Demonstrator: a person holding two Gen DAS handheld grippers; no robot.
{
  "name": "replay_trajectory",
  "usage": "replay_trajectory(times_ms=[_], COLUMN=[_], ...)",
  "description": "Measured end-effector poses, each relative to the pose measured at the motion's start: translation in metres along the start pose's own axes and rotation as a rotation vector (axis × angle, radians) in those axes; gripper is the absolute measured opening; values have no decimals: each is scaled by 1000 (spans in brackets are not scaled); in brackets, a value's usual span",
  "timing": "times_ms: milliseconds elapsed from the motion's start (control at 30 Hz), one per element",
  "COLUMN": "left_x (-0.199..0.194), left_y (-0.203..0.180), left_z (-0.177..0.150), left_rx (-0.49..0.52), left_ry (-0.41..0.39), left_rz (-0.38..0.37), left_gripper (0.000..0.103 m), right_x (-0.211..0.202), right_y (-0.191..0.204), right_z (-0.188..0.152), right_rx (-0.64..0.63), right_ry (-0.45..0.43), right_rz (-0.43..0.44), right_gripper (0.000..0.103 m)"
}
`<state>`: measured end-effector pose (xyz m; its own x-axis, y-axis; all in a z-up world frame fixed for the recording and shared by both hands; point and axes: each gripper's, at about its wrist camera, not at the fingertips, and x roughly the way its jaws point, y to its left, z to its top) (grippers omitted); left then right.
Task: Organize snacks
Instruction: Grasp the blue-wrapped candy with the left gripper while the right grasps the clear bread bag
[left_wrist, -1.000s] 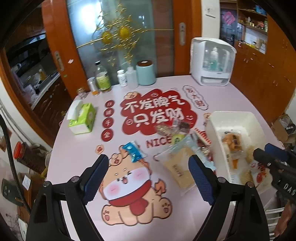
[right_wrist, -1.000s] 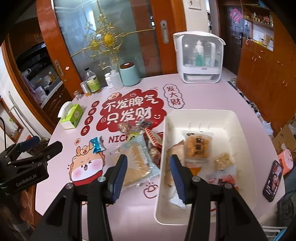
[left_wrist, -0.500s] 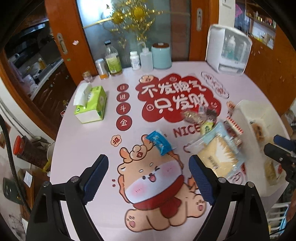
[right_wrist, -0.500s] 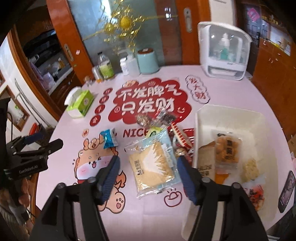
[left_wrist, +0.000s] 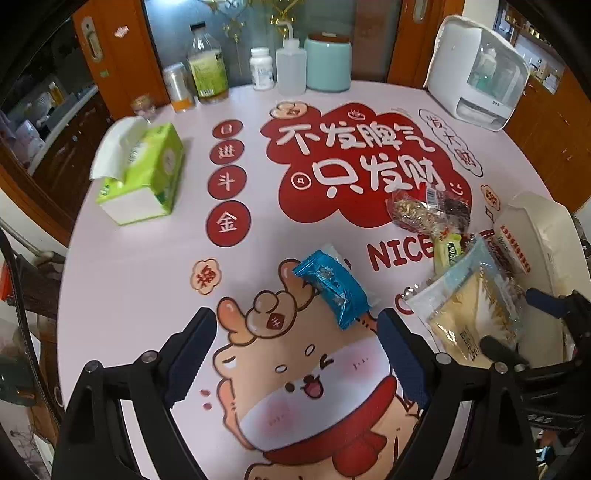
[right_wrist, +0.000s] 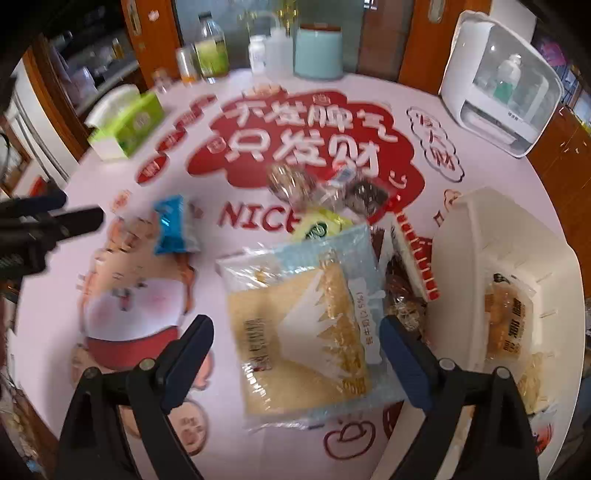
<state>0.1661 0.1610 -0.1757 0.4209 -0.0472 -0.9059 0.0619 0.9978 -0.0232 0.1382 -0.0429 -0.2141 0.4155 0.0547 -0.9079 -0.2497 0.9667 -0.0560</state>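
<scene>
Only our right wrist view showed inside the white bin (right_wrist: 476, 236) at the table's (left_wrist: 122, 280) right edge. Our right gripper (right_wrist: 297, 354), jaws opening, tilted steeply over the bread packet (right_wrist: 303, 325); our left gripper (left_wrist: 295, 350) hung wide, empty, before the blue packet (left_wrist: 332, 284).

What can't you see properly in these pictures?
- White bin: left wrist view, cut off by the edge, inside hidden.
- Snacks under the big cracker pack: right wrist view, covered by it.
- Bottle labels: right wrist view, blurred.
- Right tool: opening, nothing gripped.
</scene>
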Motion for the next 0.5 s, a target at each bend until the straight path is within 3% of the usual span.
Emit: replay_trajectory(times_ms=[233, 500], left_x=[40, 85], left_y=[-7, -23], left_z=[17, 30], left_rx=[-51, -141], left_ry=[69, 141], left_rz=[-53, -22], left_gripper=[88, 88], right_x=[32, 47], right_y=[9, 32], right_z=[-6, -12], right_rx=[-95, -253], right_ry=[75, 92], right_rz=[-37, -126], right_gripper=[95, 96])
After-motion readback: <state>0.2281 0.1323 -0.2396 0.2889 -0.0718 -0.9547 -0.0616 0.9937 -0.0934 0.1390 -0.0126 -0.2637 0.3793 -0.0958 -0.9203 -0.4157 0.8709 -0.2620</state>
